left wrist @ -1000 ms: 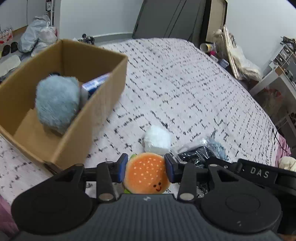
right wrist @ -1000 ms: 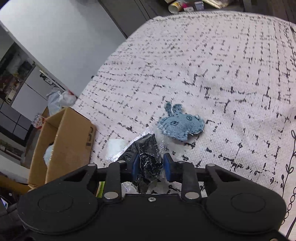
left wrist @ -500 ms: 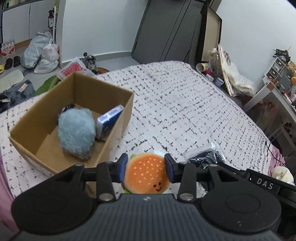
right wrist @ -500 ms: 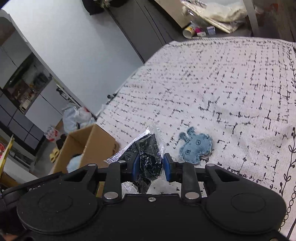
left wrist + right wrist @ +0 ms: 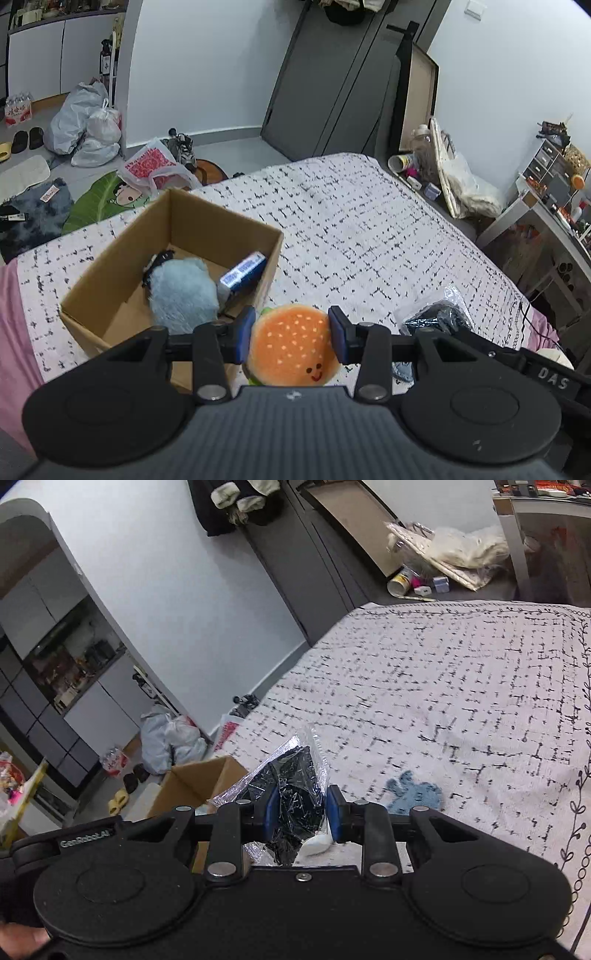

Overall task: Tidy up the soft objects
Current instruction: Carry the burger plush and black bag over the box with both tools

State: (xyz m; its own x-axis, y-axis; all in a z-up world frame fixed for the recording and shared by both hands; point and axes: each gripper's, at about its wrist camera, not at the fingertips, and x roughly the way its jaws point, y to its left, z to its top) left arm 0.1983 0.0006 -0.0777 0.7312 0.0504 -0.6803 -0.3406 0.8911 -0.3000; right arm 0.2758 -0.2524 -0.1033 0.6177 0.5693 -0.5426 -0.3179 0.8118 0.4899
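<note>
Now both hand-held grippers have risen off the bed, the left hand-held gripper (image 5: 291, 334) clamping the round orange burger plush (image 5: 293, 345), the right hand-held gripper (image 5: 299, 808) pinching the crinkly clear bag of black fabric (image 5: 295, 786), so both look bound for the open brown cardboard box (image 5: 110, 273).

We record the burger plush (image 5: 293, 345) as orange with pale seed dots, a green edge beneath and a small red smile. The left tool (image 5: 291, 334) is black with blue pads (image 5: 245, 332). The cardboard box (image 5: 110, 266) is plain brown; inside, a pale blue fluffy toy (image 5: 183, 291) and a blue-and-white packet (image 5: 243, 271). The bed cover (image 5: 369, 236) is white with short black dashes. The right tool (image 5: 299, 812), black with blue pads (image 5: 271, 810), frames a clear bag of black material (image 5: 293, 779). A denim-blue flat toy (image 5: 413, 794) lies on the cover.
</note>
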